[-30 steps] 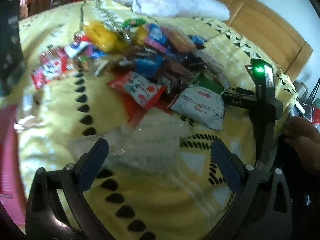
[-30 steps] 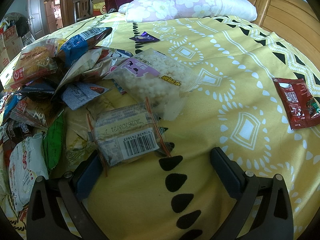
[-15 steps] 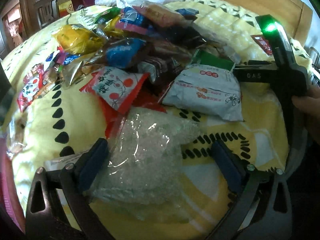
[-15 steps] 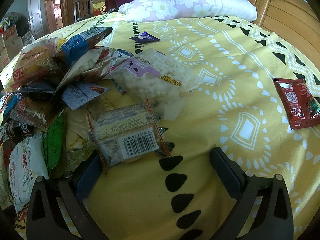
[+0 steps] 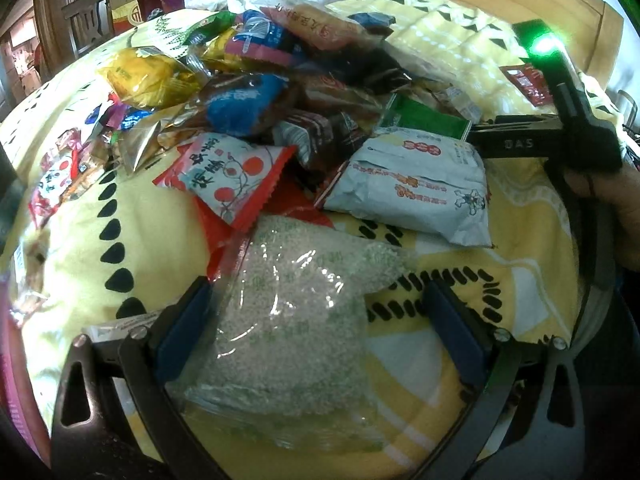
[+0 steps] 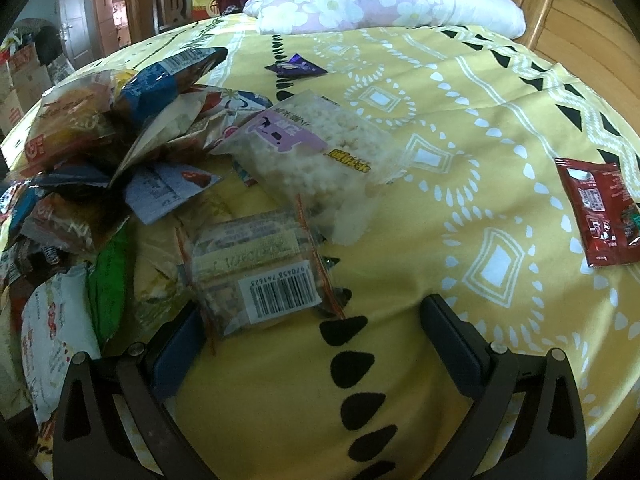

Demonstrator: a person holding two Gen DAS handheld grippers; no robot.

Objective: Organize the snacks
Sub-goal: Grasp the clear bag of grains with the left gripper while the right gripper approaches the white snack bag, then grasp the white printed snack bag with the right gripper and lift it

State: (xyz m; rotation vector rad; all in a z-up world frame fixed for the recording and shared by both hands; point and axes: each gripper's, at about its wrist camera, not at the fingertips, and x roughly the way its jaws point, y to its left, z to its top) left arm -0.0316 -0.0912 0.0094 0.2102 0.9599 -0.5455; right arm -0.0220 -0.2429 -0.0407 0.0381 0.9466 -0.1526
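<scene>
Left gripper (image 5: 316, 328) fingers wide open around clear grain bag (image 5: 296, 320); I judged: close slowly, grip bag middle. Right gripper (image 6: 316, 340) open, empty.

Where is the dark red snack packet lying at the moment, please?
In the right wrist view, the dark red packet lies alone on the yellow bedspread at far right, apart from the snack pile on the left.

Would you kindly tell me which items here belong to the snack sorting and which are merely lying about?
Job: clear grain bag, white packet, barcode packet, red sachet, purple wrapper.
Lying about: floral pillow, wooden headboard, cardboard boxes.
</scene>
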